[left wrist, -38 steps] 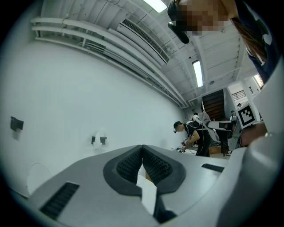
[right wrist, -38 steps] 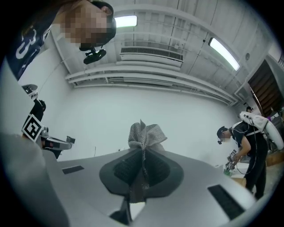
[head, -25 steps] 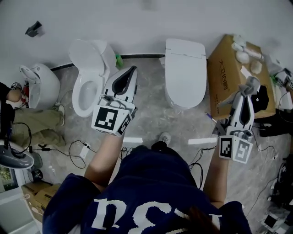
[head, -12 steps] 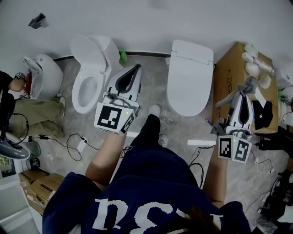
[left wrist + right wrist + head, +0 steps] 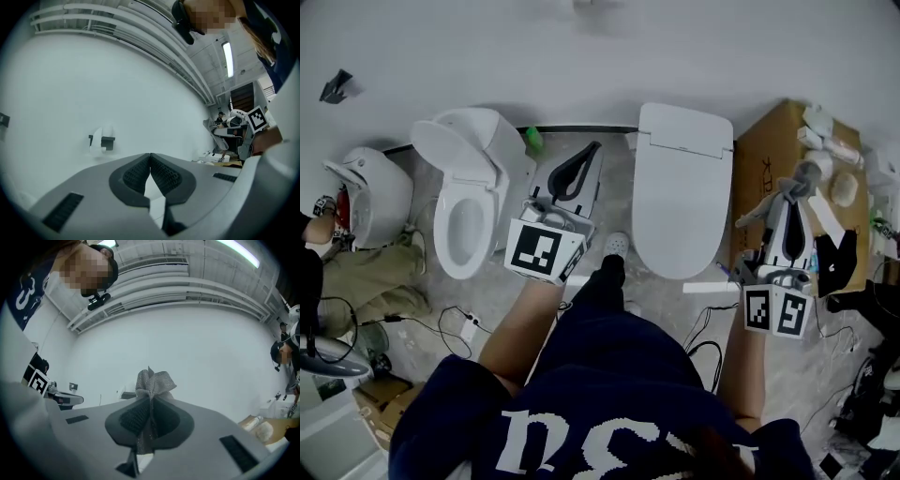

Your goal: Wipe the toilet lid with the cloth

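Right gripper view: right gripper (image 5: 150, 404) jaws pinch grey cloth (image 5: 153, 382) | left gripper (image 5: 150, 164) jaws pressed together, empty | risk: thin pinch, cloth may slip when dragged over toilet lid (image 5: 680, 187)

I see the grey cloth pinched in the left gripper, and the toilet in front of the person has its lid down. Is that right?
Not quite. The grey cloth is pinched in the right gripper, not the left: the right gripper view shows it between the shut jaws. The left gripper is shut on nothing. The toilet lid is down, as you said.
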Available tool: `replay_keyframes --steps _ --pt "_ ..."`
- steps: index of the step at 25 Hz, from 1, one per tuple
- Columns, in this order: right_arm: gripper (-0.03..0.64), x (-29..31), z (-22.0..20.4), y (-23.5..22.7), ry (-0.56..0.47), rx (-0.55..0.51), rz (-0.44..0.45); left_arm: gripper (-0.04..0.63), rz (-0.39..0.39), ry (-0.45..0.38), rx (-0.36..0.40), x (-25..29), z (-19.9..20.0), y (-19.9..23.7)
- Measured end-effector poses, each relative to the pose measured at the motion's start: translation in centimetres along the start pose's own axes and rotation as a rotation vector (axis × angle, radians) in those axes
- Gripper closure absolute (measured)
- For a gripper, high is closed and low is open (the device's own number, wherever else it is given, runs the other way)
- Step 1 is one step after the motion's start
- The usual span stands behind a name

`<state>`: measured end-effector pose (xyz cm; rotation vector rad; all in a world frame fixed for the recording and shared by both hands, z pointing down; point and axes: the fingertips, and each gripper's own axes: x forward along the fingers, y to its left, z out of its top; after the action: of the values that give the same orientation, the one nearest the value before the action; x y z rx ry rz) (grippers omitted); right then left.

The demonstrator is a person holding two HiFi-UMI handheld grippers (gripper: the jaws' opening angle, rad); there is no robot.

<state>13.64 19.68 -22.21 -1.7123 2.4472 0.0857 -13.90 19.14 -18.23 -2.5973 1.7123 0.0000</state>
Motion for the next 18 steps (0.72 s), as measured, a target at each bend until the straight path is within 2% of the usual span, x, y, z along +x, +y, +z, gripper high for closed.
replay_keyframes --steps 4,8,13,18 --pt "0.58 7.5 -2.4 0.1 0.015 0.014 -0.004 0.575 -0.051 0.025 -0.014 7.1 -2.0 3.9" --pt "0.58 11.4 -6.8 0.7 0.077 0.036 0.003 0.575 -0.078 0.063 -0.023 11.8 -4.8 6.7" --pt "0.58 14.6 -13.4 0.4 0.179 0.089 0.021 0.575 -0.051 0.106 -0.049 15.6 -8.9 9.0" --pt "0.58 18.2 -18.2 0.5 0.226 0.132 0.086 0.575 -0.005 0.135 -0.089 17.6 -12.8 10.2"
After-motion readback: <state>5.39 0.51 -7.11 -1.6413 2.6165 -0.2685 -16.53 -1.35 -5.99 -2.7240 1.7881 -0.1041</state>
